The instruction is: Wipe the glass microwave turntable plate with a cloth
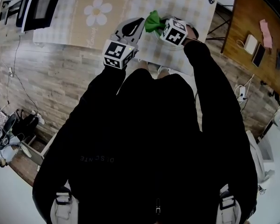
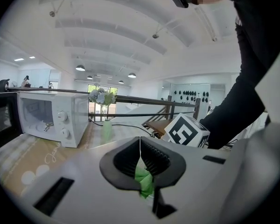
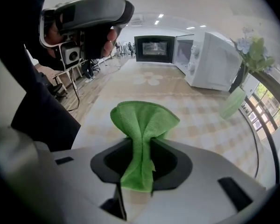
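Note:
I hold both grippers up close together over the table edge. My right gripper [image 3: 141,149] [image 1: 167,26] is shut on a green cloth [image 3: 144,120], which fans out above its jaws and shows in the head view as a green cloth [image 1: 154,21] between the two grippers. My left gripper [image 2: 141,160] [image 1: 133,29] is shut on a thin clear edge, apparently the glass plate [image 1: 177,47]; the cloth [image 2: 143,180] shows green low between its jaws. The plate is nearly invisible, only a pale round rim under the right gripper.
A white microwave [image 3: 214,59] [image 2: 49,118] stands on the checked tablecloth [image 1: 84,27] with its door [image 3: 154,48] swung open. A pale green vase of flowers [image 3: 233,101] [image 2: 105,125] stands near it. A wooden desk [image 1: 252,36] with small items lies to the right.

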The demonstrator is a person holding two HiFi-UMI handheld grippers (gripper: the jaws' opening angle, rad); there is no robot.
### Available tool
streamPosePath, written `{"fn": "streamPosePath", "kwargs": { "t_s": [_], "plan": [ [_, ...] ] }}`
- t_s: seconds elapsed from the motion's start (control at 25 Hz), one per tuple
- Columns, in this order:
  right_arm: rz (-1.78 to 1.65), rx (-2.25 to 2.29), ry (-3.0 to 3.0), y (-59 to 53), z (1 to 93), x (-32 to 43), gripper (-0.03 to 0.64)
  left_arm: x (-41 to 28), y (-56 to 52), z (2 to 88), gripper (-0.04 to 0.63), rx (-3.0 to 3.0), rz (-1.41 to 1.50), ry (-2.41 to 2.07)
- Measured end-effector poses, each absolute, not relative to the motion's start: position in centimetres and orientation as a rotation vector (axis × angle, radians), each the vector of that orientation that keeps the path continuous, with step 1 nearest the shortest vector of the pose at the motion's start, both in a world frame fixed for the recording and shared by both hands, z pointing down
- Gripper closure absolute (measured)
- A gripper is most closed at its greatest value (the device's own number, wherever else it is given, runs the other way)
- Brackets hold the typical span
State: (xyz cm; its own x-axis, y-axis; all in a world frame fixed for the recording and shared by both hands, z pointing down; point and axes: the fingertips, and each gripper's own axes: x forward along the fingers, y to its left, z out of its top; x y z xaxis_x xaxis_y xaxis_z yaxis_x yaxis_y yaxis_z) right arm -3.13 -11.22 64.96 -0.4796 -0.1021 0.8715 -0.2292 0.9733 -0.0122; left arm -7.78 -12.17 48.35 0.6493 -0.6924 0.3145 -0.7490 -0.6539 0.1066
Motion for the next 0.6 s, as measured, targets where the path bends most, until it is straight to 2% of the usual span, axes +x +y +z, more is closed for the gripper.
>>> {"fn": "streamPosePath", "kwargs": {
  "t_s": [0.6],
  "plan": [
    [0.13, 0.165, -2.039, -11.5, 67.5, -8.5, 0.485, -10.6, -11.7, 48.8, 0.574, 2.617, 0.359, -1.18]
  ]
}}
